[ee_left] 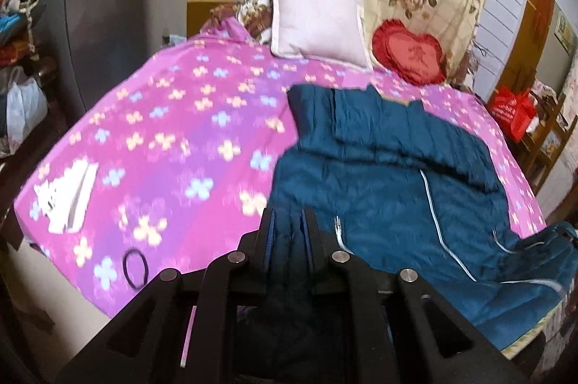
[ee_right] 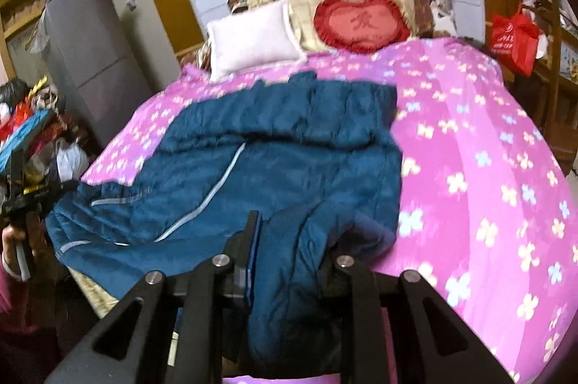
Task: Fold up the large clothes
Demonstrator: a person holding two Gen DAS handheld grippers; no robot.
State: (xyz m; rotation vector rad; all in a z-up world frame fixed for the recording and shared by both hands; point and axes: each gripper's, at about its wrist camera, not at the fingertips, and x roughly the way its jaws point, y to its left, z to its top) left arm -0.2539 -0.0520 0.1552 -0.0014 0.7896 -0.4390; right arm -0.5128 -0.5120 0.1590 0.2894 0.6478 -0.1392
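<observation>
A large teal quilted jacket (ee_left: 390, 174) with pale zippers lies spread on a bed with a pink flowered sheet (ee_left: 173, 131). My left gripper (ee_left: 289, 221) is shut on the jacket's near left edge, fabric pinched between its jaws. In the right wrist view the jacket (ee_right: 274, 145) lies across the sheet (ee_right: 477, 167). My right gripper (ee_right: 289, 232) is shut on a bunched fold at the jacket's near right edge; its right finger is hidden by fabric. The left gripper (ee_right: 21, 199) and the hand holding it show at the far left.
A white pillow (ee_left: 318, 26) and a red heart cushion (ee_left: 408, 55) rest at the headboard. A white folded item (ee_left: 68, 196) and a black hair tie (ee_left: 135, 268) lie on the sheet's left. A grey cabinet (ee_right: 90, 59) and clutter stand left, a red bag (ee_right: 513, 37) right.
</observation>
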